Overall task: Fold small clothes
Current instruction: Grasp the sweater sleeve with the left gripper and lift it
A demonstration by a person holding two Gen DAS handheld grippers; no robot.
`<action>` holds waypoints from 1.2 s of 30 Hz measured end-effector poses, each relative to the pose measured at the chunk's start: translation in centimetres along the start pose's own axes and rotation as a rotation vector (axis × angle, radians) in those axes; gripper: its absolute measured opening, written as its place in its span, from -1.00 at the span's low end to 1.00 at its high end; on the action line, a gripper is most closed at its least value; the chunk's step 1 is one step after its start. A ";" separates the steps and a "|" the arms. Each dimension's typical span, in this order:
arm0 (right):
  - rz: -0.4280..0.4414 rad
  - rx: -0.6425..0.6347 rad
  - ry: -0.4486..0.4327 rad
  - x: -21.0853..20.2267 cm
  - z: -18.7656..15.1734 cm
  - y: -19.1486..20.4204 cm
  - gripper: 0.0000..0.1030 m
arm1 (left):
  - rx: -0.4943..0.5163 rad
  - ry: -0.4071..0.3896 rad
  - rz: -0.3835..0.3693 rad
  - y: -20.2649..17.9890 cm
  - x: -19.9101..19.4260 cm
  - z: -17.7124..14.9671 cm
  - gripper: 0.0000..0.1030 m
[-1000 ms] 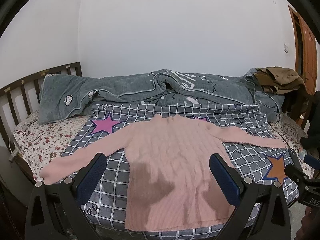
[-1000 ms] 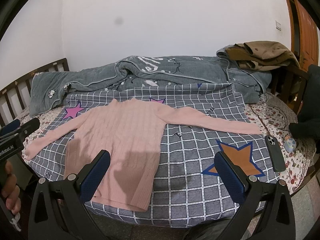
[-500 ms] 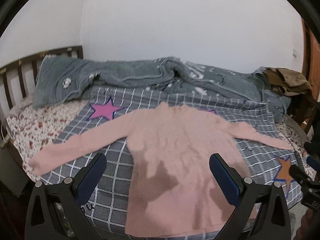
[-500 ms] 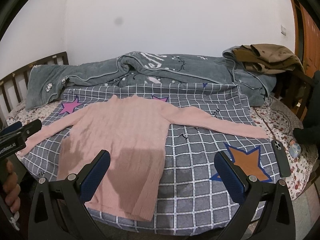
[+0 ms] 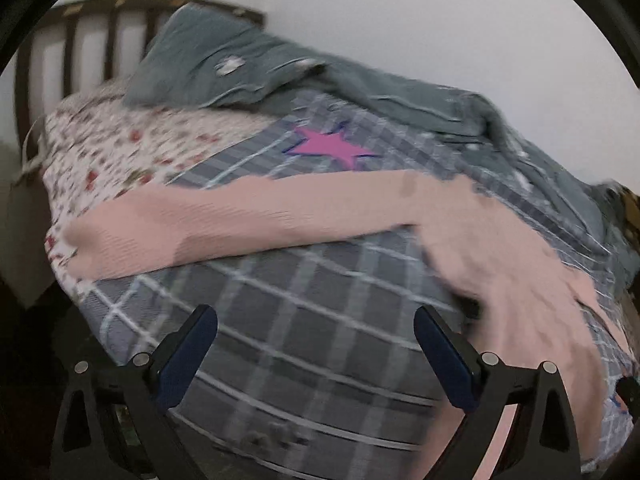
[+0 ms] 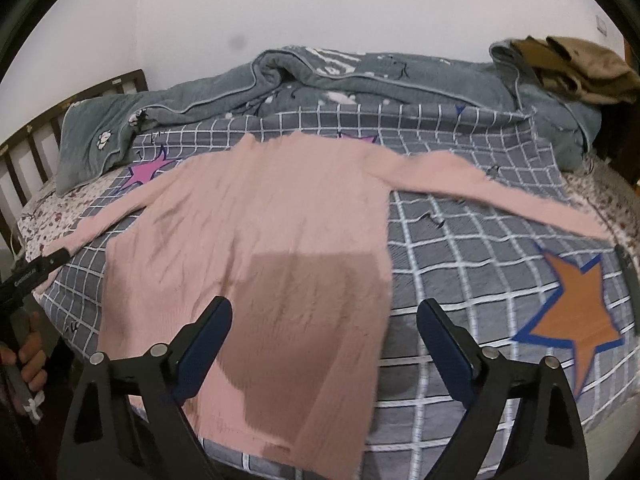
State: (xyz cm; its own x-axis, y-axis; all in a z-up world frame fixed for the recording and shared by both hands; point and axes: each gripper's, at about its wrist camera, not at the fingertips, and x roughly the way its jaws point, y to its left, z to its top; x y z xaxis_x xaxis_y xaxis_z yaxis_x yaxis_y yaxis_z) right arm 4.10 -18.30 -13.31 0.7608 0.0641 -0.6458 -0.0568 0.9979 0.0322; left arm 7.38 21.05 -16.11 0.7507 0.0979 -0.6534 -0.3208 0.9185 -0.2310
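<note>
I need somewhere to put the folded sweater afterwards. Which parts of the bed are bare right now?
The checked cover is bare between the pink sweater's body, its outstretched sleeve and the orange star. A floral sheet strip by the headboard is also free. The back is crowded with the grey quilt and brown clothes.

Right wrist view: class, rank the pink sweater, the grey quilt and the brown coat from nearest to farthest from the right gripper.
From the right gripper:
1. Pink sweater, directly under the fingers.
2. Grey quilt, bunched along the wall.
3. Brown coat, far right corner, on the quilt's end.
</note>
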 end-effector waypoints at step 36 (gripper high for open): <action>0.043 -0.102 -0.164 5.3 8.7 1.0 0.72 | -0.237 -0.126 0.158 9.2 -0.9 8.3 -0.88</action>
State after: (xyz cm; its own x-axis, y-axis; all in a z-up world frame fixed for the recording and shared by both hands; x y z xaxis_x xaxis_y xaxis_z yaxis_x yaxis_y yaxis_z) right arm 13.73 -16.82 -10.08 0.8510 0.1165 -0.5121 -0.1507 0.9883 -0.0255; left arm 8.55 32.58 -11.68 0.7417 0.2927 -0.6035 -0.5538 0.7748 -0.3049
